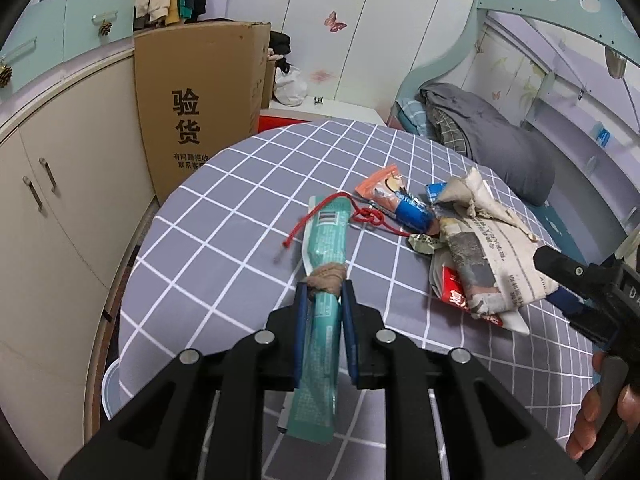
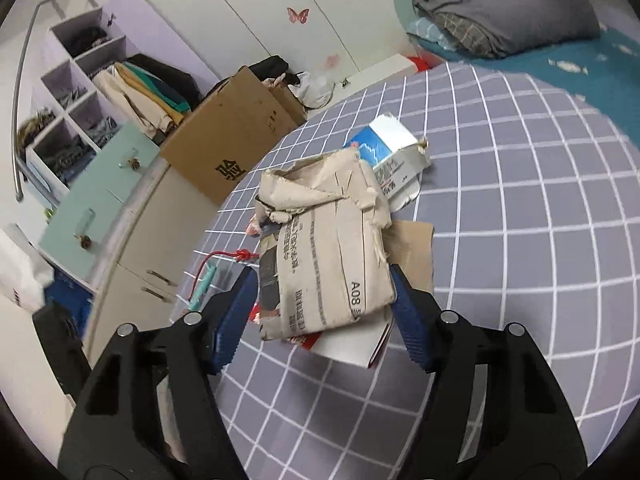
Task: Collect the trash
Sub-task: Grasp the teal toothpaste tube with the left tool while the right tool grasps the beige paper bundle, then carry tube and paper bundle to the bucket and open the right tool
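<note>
Surface: grey checked tablecloth (image 1: 248,184) on a round table, bedroom around it, cardboard box (image 1: 200,100) behind.
Left gripper (image 1: 325,300): I see the jaws nearly closed, pads clamped on a teal wrapper (image 1: 326,248) with a wad of brown paper at the tips.
Right gripper (image 2: 324,292): jaws part open, straddling a crumpled newspaper (image 2: 332,248); the right pad touches its edge, the left one I cannot tell.
Trash: red string (image 1: 360,216), orange packet (image 1: 384,184) and blue wrapper (image 1: 412,212) lie just beside the newspaper.
</note>
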A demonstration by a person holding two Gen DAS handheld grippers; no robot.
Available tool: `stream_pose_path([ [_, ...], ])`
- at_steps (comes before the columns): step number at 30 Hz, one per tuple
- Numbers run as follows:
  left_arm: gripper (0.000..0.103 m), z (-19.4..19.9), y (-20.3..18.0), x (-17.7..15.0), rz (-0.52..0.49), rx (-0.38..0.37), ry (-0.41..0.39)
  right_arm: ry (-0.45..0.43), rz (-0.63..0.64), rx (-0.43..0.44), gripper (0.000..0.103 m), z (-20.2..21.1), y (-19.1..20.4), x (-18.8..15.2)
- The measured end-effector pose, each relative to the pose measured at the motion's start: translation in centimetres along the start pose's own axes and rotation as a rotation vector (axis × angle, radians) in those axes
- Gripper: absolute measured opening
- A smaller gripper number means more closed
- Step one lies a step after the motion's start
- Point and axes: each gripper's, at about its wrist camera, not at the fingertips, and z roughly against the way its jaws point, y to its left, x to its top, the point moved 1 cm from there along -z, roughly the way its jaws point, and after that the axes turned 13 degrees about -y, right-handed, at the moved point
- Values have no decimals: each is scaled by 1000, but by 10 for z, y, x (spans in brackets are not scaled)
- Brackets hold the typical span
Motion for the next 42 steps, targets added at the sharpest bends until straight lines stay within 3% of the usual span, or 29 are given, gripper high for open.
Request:
stream_pose_path([
  [3, 16, 5, -2, -2, 2, -12, -1, 14, -40, 15, 45, -6, -4, 0],
  [6, 16, 10, -2, -2, 1, -17, -5, 27, -64, 18, 34, -17, -8, 1],
  [10, 16, 16, 3, 1, 10, -24, -12, -30, -34, 36, 17, -12, -5, 3],
  [16, 16, 36, 13, 4, 24, -28, -48, -145, 138, 43, 7, 21, 37, 6],
  [20, 16, 50, 23, 6, 40, -32, -63, -154, 206, 63, 7, 33, 68, 5],
  [24, 16, 65, 35, 4, 59, -37, -74, -99, 241, 74, 7, 32, 85, -7],
  [29, 16, 79, 48, -7, 69, -41, -67, -14, 308, 50, 7, 22, 91, -45],
  [35, 16, 80, 60, -18, 82, -38, -43, -54, 414, -20, 12, 15, 108, -70],
  [39, 16, 80, 66, -24, 92, -36, -34, -30, 368, -8, 28, 2, 108, -72],
  [42, 16, 79, 70, -25, 101, -37, -29, 5, 309, 12, 29, -12, 101, -69],
])
